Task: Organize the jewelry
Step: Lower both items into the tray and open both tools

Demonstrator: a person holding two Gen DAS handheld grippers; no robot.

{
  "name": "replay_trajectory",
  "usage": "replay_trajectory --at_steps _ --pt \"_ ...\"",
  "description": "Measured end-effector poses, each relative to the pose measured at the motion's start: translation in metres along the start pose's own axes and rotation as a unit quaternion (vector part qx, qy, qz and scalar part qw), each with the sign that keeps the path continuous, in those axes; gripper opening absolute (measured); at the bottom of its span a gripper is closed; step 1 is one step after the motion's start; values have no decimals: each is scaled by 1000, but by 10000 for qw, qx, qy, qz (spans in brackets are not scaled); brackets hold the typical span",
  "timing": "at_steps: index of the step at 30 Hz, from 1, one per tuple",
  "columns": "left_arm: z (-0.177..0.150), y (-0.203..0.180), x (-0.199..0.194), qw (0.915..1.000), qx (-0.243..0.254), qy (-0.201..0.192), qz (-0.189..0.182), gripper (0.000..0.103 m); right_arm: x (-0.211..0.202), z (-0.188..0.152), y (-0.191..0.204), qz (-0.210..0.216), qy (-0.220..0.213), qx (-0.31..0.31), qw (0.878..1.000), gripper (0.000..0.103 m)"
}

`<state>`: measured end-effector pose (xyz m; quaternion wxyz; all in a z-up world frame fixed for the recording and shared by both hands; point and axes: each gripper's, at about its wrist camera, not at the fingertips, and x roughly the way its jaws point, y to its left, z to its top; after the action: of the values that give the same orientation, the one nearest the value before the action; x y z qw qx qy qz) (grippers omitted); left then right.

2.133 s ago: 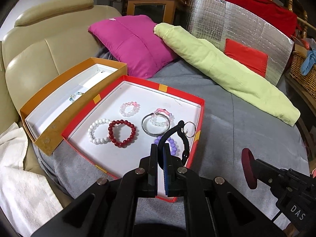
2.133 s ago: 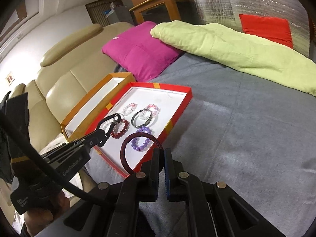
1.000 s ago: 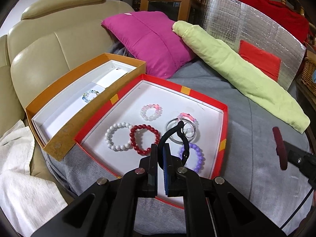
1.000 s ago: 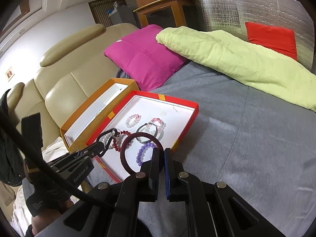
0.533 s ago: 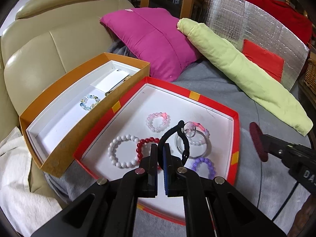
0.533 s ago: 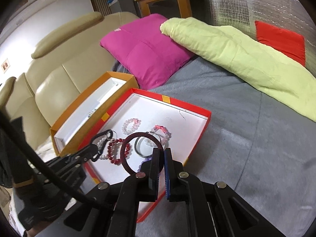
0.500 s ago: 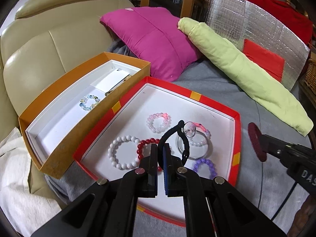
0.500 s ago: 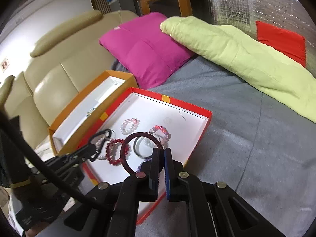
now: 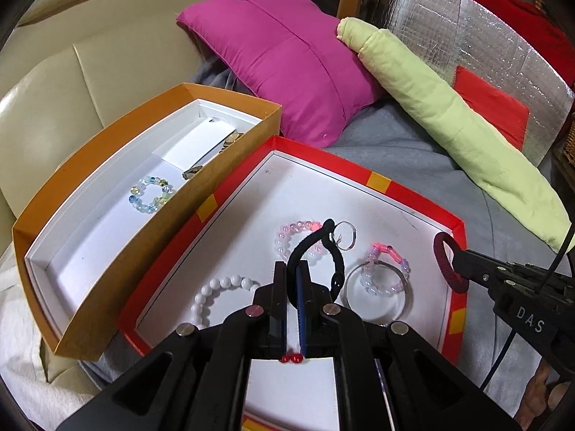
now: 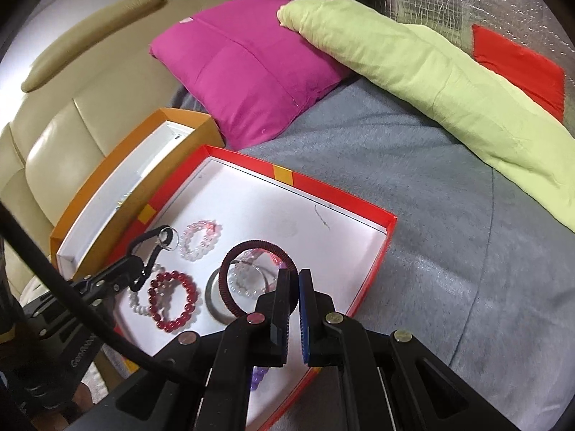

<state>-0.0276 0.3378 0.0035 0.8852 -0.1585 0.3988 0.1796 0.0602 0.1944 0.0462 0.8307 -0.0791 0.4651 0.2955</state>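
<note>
Red tray [image 9: 413,194], orange box [image 9: 107,133], magenta pillow [image 9: 287,72].

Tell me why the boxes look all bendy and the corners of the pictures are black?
Left wrist view: the fisheye lens bows the orange box edge into a curve, and its round rim leaves black corners; the silver sheet glints. Right wrist view: the red box sides splay outward, and the nearby fingers look huge; everything stays fairly sharp.
</note>
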Motion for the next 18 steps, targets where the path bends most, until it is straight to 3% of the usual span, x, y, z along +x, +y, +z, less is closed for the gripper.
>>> replay_trajectory --at_steps 18 --pt "14 6 41 9993 -84 321 180 5 53 27 -8 -169 314 34 9994 7"
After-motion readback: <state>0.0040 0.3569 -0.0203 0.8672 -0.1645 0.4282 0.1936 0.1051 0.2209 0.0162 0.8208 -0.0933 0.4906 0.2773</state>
